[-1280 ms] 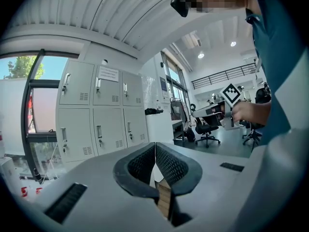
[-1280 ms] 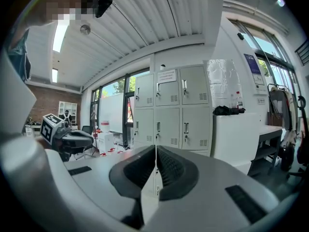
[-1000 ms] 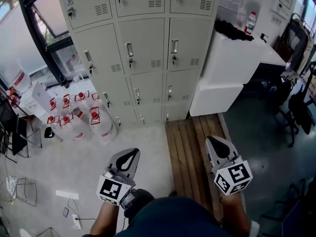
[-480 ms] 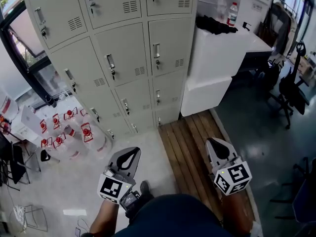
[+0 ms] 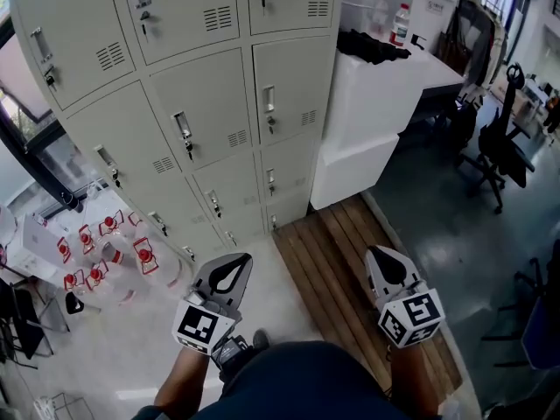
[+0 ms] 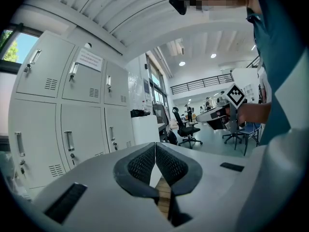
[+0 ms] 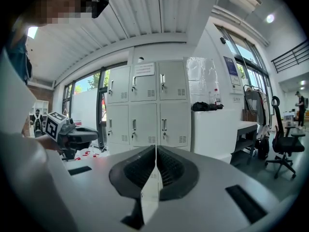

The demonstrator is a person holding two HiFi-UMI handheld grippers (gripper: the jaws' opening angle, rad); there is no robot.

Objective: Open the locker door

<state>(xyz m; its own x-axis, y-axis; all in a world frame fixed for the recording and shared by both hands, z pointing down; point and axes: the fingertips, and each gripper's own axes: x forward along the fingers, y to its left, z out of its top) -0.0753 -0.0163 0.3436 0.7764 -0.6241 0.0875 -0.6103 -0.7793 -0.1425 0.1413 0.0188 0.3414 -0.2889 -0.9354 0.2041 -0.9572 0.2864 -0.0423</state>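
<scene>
Locker bank (image 5: 201, 121): upper left and centre of the head view; grey; every visible door is shut.
Door handles (image 5: 269, 100): upright, near each door's left edge.
Left tongs (image 5: 234, 260): bottom centre-left; pads pressed together, nothing between them; well apart from the lockers.
Right tongs (image 5: 381, 255): bottom centre-right, above the wooden slats (image 5: 337, 261); pads together, empty.
Worktop (image 5: 372, 103): white, just right of the lockers; carries a dark bundle (image 5: 372, 46) and a bottle (image 5: 401, 24).
Red-capped jugs (image 5: 105, 243): on the floor, left edge.
</scene>
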